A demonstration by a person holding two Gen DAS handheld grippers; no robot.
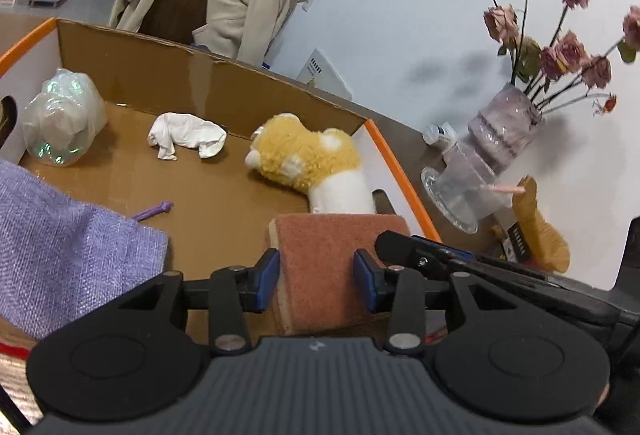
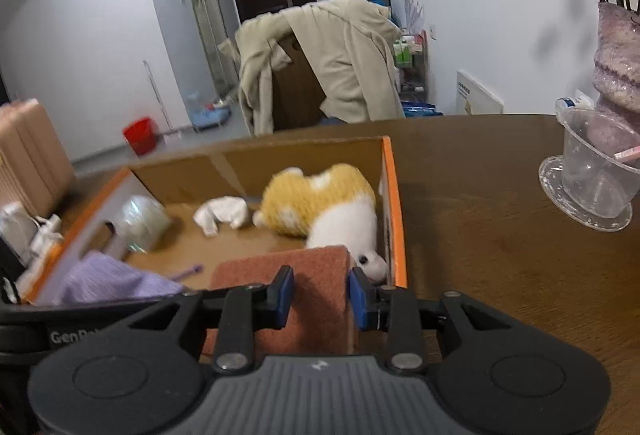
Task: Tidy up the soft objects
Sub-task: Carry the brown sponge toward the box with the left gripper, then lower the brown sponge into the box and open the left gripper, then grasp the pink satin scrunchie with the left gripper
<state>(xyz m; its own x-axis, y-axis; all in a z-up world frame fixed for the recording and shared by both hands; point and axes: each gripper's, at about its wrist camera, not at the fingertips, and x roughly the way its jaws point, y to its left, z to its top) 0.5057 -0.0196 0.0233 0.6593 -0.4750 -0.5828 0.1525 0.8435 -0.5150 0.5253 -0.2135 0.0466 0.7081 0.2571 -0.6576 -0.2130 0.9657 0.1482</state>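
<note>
A rust-red rectangular scouring sponge (image 1: 320,267) is seen clamped between the blue pads of both the left tool (image 1: 316,277) and the right tool (image 2: 320,295), held above the near edge of an orange-rimmed cardboard box (image 1: 168,71) on the brown wooden counter (image 2: 500,235). Inside the box are shown a yellow-and-white plush toy (image 1: 308,155), a crumpled white sock (image 1: 186,135) and a lilac mesh drawstring pouch (image 1: 64,255).

Dim indoor light, soft shadows, fisheye-warped edges.
</note>
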